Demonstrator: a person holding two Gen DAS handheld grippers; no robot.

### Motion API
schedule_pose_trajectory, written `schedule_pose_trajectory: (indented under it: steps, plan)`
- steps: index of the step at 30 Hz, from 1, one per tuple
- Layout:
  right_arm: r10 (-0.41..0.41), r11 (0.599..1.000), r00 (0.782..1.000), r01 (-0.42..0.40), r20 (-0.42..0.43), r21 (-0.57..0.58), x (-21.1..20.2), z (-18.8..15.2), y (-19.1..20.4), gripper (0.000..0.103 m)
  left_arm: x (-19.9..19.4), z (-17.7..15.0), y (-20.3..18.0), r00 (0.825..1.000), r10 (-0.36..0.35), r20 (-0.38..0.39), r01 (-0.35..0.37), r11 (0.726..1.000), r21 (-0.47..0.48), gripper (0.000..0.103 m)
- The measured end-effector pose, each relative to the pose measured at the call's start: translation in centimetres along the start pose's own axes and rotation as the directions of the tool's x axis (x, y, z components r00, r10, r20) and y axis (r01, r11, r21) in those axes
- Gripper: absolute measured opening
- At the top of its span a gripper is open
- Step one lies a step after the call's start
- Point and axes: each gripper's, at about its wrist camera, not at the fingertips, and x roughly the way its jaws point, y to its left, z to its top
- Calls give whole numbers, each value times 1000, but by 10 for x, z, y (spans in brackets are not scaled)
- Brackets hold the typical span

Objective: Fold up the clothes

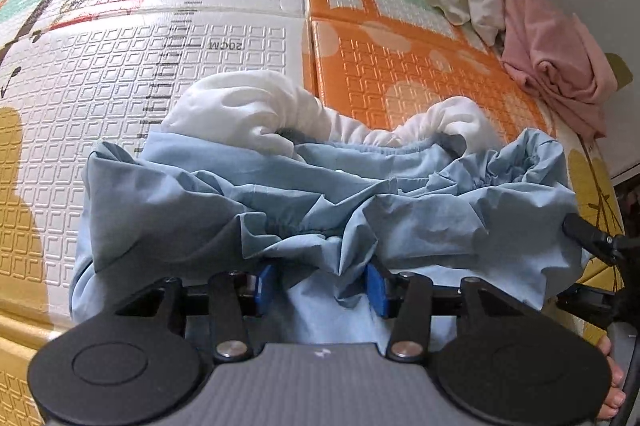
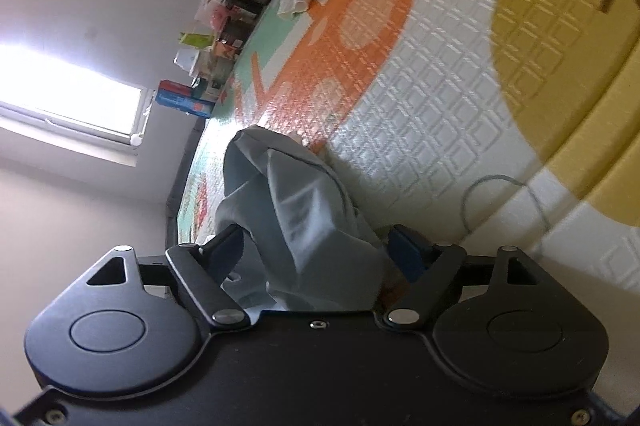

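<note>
Now, left to right:
Play mat [image 1: 120, 73]: embossed, patterned in white, orange and yellow.
Left gripper [image 1: 320, 286]: jaws partly apart, blue pads [image 1: 262, 284] pressing a bunched fold of the light blue garment [image 1: 280, 201].
Light blue garment: crumpled on the mat, white lining [image 1: 248, 109] showing behind.
Right gripper [image 2: 320, 254]: jaws wide, cloth hanging between; grip unclear.
Pink and cream clothes [image 1: 548, 53]: heaped far right.

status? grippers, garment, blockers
Left hand-held gripper, right hand-held gripper: jaws apart, blue garment bunched between. Pink-and-white clothes pile apart, not obstructing.
</note>
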Motion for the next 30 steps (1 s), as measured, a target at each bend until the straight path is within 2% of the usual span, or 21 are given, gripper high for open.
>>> schedule_pose_trajectory:
  steps: [6, 8, 11, 12, 16, 18, 22, 30]
  plan:
    - [29, 1000, 999, -28, 28, -7, 11, -2, 6, 89, 4, 5, 1, 1000, -2, -31, 2, 1000, 6, 50]
    - [59, 998, 998, -58, 28, -14, 14, -3, 8, 83, 4, 5, 1, 999, 3, -36, -2, 1000, 13, 50]
    - [59, 998, 997, -58, 54, -24, 16, -4, 13, 56, 5, 6, 1, 999, 5, -40, -4, 1000, 10, 51]
    - [65, 998, 996, -63, 65, -32, 15, -4, 14, 43, 5, 6, 2, 999, 4, -41, -4, 1000, 8, 51]
    - [97, 992, 992, -90, 84, -90, 9, -4, 30, 22, 7, 7, 1, 999, 6, -46, -5, 1000, 15, 51]
    - [121, 985, 989, -109, 85, -132, 5, -5, 42, 18, 7, 7, 1, 999, 6, -45, -5, 1000, 16, 51]
    - [189, 964, 980, -174, 58, -199, 5, -8, 73, 16, 8, 7, 2, 999, 2, -43, -1, 1000, 17, 50]
    - [233, 895, 971, -237, -57, -379, 22, -34, 135, 16, 9, 5, 2, 1000, -1, -23, 2, 999, 44, 51]
